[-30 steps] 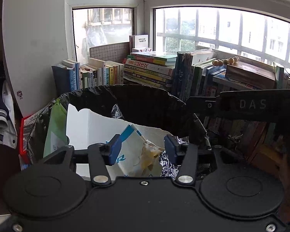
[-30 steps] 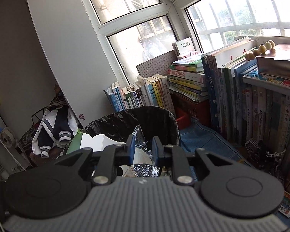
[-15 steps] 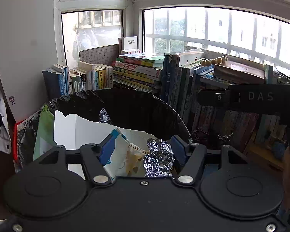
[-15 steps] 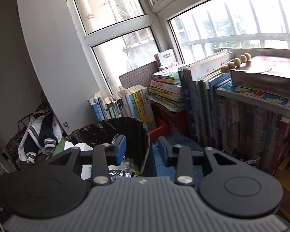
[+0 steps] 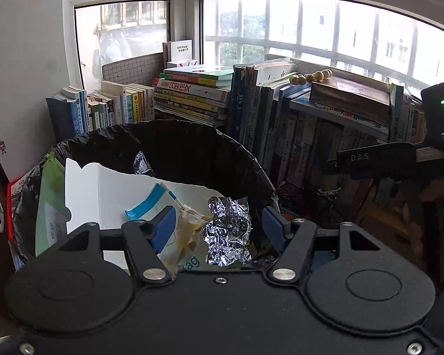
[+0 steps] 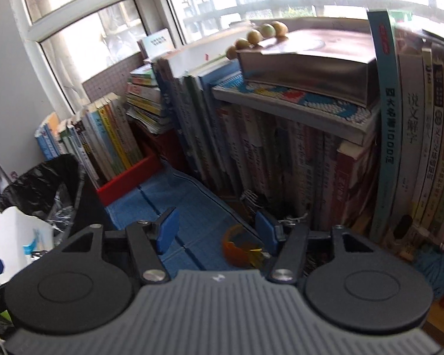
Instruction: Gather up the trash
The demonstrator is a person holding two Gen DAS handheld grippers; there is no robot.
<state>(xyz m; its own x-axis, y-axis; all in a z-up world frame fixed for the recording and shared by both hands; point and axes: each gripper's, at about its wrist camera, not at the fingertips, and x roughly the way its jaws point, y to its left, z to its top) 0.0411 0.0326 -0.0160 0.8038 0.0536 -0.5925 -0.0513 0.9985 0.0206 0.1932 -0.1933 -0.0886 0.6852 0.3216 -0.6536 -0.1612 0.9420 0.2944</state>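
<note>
Left tongs (image 5: pixel 216 226) hang spread over the bin (image 5: pixel 192 139), nothing gripped; the foil wad (image 5: pixel 228 230) lies loose on the paper trash between the jaws, already inside the liner. Right tongs (image 6: pixel 214 230) have just been widening with nothing between them, and now point down at the blue mat (image 6: pixel 162 195) to the right of the bin, where an orange scrap (image 6: pixel 236 251) lies just ahead, nearer the right-hand pad. Right hand is clearly the closer one for that scrap; its curved shape looks to run roughly across the jaw gap, though blur leaves the orientation uncertain.
</note>
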